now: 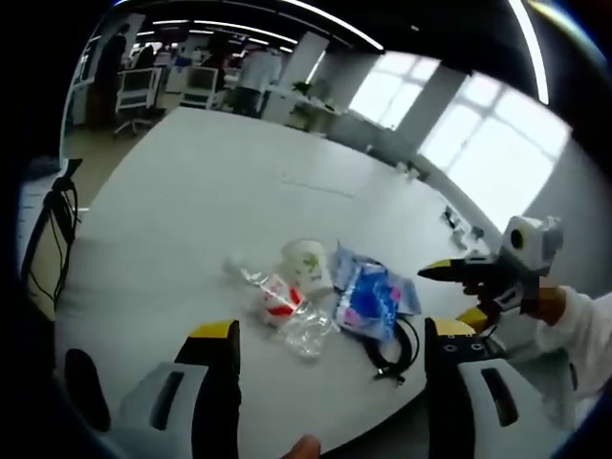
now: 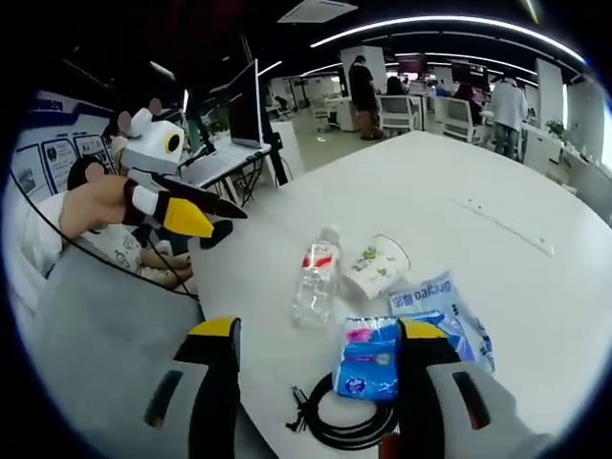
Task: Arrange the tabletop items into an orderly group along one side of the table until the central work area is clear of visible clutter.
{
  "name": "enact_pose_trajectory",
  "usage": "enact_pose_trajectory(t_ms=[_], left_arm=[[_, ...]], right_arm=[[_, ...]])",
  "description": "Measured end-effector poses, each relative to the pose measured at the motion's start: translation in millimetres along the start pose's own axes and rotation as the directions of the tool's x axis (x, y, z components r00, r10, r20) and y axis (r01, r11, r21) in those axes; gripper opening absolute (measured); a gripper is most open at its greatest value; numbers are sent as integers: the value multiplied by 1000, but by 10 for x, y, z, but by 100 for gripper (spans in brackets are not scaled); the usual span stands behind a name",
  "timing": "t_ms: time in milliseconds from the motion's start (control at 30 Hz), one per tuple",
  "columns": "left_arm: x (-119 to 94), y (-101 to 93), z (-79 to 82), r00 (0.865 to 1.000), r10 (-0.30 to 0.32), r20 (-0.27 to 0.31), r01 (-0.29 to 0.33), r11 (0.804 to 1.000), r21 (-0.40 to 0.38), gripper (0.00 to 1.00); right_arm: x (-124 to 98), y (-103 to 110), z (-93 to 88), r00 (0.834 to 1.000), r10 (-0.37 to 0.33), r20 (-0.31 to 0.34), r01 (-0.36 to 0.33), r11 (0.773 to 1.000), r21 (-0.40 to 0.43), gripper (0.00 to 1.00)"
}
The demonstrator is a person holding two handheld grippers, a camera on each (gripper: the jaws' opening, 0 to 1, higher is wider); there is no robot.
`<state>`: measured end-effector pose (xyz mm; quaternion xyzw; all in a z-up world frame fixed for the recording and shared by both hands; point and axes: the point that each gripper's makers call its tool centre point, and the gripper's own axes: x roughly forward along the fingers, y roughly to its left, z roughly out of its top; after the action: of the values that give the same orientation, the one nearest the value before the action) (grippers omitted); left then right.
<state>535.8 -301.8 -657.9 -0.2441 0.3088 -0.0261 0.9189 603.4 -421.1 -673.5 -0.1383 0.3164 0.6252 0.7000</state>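
Your right gripper (image 2: 316, 382) hangs nearest, jaws apart and empty above the coiled black cable (image 2: 349, 421) and blue tissue pack (image 2: 402, 339), seemingly lined up for a first pick. Beside the pack lie a clear, red-labelled plastic bottle (image 2: 316, 277) and a tipped paper cup (image 2: 376, 266), clustered near the white table (image 2: 459, 163) edge. Beyond the pack, your left gripper (image 2: 215, 218) waits with its tips together.

Table contents: one bottle (image 2: 316, 275), one cup (image 2: 375, 267), one blue packet (image 2: 406, 330), one coiled black cable (image 2: 344, 421).
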Motion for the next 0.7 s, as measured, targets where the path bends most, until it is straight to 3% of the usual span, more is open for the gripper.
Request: enact_pose_trajectory(t_ms=[700], left_arm=[[55,40,29,1000,16,23,-15,998,-54,76]], right_arm=[[454,278,76,994,104,-26,-104,994,-22,62]])
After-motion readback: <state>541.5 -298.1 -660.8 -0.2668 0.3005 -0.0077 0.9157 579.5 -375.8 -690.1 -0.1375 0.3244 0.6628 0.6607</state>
